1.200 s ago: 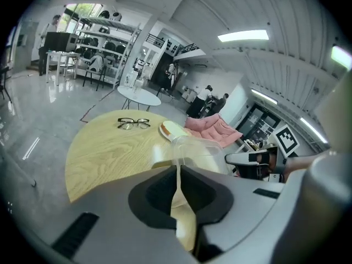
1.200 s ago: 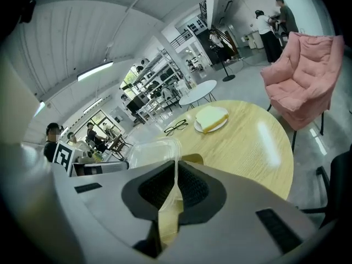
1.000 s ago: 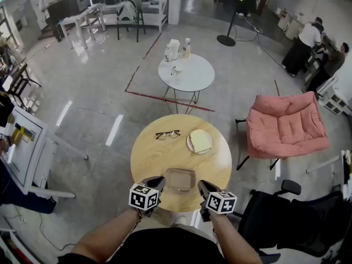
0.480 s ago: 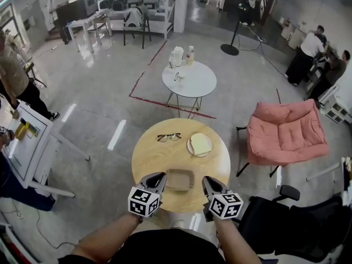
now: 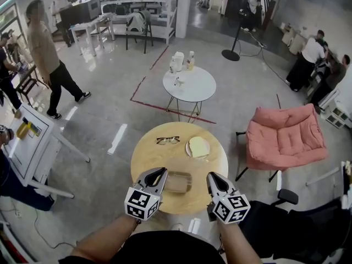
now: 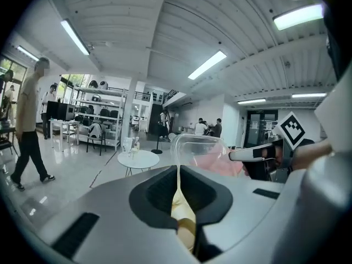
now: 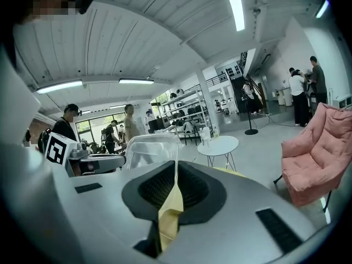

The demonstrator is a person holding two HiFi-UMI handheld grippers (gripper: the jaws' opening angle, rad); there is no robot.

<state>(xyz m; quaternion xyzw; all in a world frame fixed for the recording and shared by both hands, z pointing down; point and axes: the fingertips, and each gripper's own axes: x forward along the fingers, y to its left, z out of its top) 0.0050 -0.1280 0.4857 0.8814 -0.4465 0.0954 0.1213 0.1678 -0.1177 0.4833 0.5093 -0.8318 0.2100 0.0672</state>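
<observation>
Over the table's (image 5: pixel 151 161) near edge: one clear box (image 5: pixel 179 181), apparently lifted off the wood. Left gripper (image 5: pixel 155 175) is clamped on its left rim, right gripper (image 5: pixel 212 179) likewise on the right rim (thin plastic, looks flexible). Judgement: hold both grips level and evenly spaced, or the box twists. Count: two grippers, one box; on the table's far side, one pair of glasses (image 5: pixel 167 140), one plate (image 5: pixel 198 147) with bread.

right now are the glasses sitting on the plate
No, the glasses lie on the round table beside the plate, apart from it.
</observation>
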